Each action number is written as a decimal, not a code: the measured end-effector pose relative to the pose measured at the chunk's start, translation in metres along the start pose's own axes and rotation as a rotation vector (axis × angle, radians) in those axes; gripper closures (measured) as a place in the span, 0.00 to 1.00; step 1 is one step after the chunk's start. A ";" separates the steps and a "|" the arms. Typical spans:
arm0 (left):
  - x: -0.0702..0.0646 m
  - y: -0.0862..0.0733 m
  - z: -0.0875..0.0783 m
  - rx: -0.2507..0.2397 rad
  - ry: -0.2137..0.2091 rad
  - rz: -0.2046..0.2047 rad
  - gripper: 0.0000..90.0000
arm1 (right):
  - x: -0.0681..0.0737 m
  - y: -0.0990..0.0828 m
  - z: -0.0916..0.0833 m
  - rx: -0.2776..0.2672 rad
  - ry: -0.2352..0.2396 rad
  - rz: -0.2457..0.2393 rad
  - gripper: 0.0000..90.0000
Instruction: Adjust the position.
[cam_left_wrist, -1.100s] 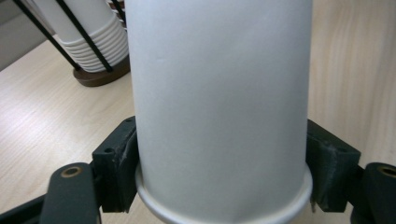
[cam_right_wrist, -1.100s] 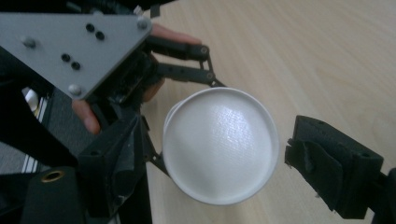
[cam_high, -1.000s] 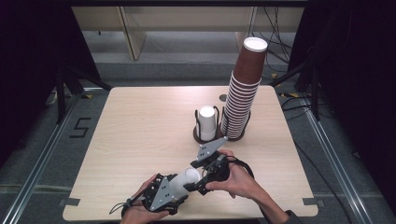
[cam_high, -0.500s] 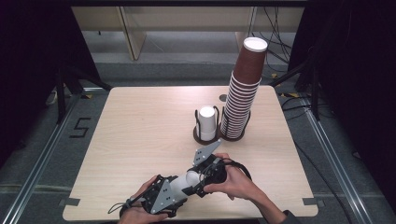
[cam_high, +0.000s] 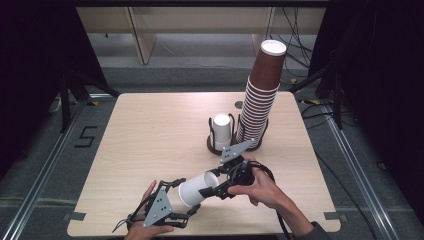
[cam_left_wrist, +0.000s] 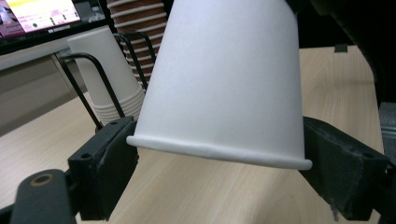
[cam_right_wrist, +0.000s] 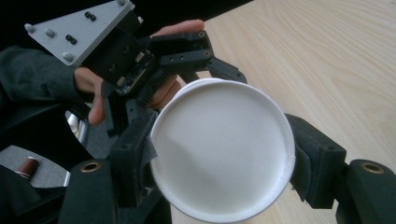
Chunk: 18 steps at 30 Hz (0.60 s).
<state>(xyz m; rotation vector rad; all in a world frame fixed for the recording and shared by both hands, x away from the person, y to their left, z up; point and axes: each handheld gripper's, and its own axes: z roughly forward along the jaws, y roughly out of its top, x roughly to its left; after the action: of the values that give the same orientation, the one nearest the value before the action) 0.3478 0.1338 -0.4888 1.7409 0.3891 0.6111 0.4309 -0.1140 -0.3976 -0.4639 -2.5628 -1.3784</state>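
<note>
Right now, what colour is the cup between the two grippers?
White, plain, with no print. The cup shows best in the left gripper view.

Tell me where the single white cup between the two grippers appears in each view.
High view: white cup lies on its side, low centre.
Left gripper view: cup centre, rim toward the camera.
Right gripper view: cup centre, base toward the camera.
Shared landmark: wooden table.
</note>
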 end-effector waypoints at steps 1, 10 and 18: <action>0.000 0.000 0.000 -0.007 0.002 0.003 0.16 | -0.001 0.000 -0.001 -0.007 0.007 0.006 0.37; 0.004 0.006 -0.002 0.051 -0.024 0.003 0.27 | -0.003 -0.002 -0.001 -0.002 0.003 0.004 0.36; 0.002 0.008 0.002 0.249 -0.065 0.102 0.29 | 0.018 0.006 -0.004 0.140 -0.142 -0.211 0.21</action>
<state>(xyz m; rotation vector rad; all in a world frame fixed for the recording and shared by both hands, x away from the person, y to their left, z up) 0.3496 0.1314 -0.4807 2.0239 0.3438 0.5962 0.4168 -0.1106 -0.3852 -0.2844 -2.8718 -1.2570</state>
